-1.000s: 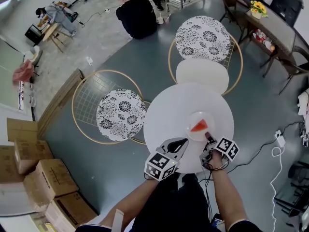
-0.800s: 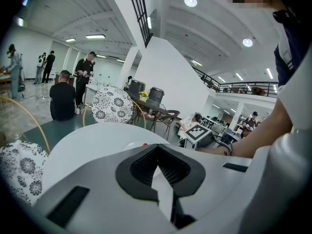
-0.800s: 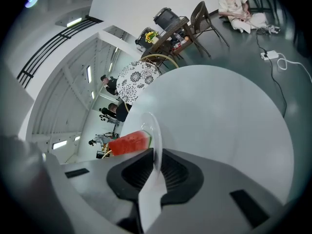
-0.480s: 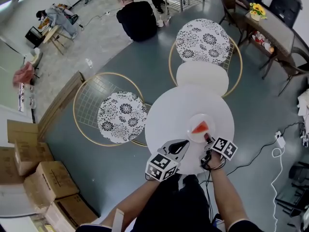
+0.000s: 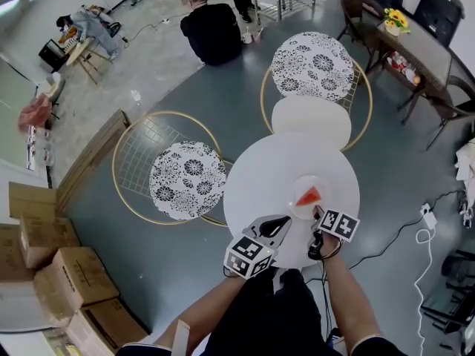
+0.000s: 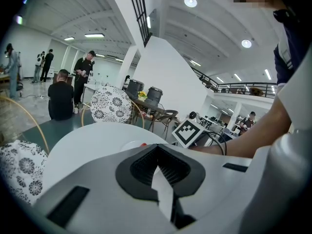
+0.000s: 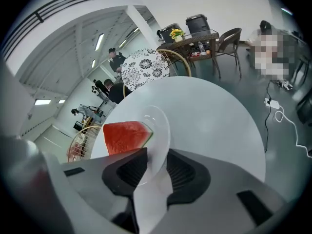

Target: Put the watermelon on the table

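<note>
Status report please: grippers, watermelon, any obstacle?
Left gripper shut, empty. Right gripper jaws just opening, plate rim between them. Watermelon lies on plate on table. Nothing in the way.

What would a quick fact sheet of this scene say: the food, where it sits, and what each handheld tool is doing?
food: watermelon slice, red flesh, green rind
sits on: plate, which appears to rest on the round white table
right gripper: fingers have just been opening; the plate's rim stands between them, not pinched
left gripper: fingers together, nothing held, over the table's near edge
task status: apparently done, watermelon on the table
</note>
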A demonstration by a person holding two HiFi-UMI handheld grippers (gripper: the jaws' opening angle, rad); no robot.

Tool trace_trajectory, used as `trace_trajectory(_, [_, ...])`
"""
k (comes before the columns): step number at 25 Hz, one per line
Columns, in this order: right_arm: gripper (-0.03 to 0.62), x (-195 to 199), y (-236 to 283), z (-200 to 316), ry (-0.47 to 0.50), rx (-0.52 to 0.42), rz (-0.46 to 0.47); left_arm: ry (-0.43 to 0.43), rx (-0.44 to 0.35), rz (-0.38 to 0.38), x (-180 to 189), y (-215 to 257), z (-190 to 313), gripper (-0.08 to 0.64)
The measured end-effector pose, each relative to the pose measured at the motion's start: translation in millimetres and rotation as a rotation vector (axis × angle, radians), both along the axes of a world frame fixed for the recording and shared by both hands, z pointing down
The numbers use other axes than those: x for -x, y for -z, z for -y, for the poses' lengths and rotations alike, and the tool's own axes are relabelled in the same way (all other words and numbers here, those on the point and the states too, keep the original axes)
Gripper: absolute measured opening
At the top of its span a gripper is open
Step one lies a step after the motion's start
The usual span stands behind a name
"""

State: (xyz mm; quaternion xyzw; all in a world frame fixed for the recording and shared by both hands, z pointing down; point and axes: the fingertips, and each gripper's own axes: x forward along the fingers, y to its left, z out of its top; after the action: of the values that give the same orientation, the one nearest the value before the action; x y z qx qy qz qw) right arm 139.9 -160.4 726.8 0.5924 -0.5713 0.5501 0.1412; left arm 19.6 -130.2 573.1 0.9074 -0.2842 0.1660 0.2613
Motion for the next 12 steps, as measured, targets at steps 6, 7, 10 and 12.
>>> trace_trajectory(6, [0.124, -5.0, -1.1, -1.2, 0.05, 0.019, -0.09, 0.0, 0.002, -0.006, -2.1, -1.8, -1.5, 0.003])
trace_trajectory(7, [0.126, -4.9, -1.2, -1.7, 0.055, 0.02, -0.101, 0.0, 0.001, -0.007, -2.0, -1.5, -1.6, 0.003])
trace_trajectory(10, [0.13, -4.2, -1.0, -2.2, 0.062, 0.032, -0.125, 0.0, 0.0, -0.011, -1.7, 0.5, -1.6, 0.003])
trace_trajectory(12, [0.133, -4.6, -1.1, -2.3, 0.065, 0.046, -0.146, 0.001, 0.0, -0.013, -1.5, 1.3, -2.5, 0.003])
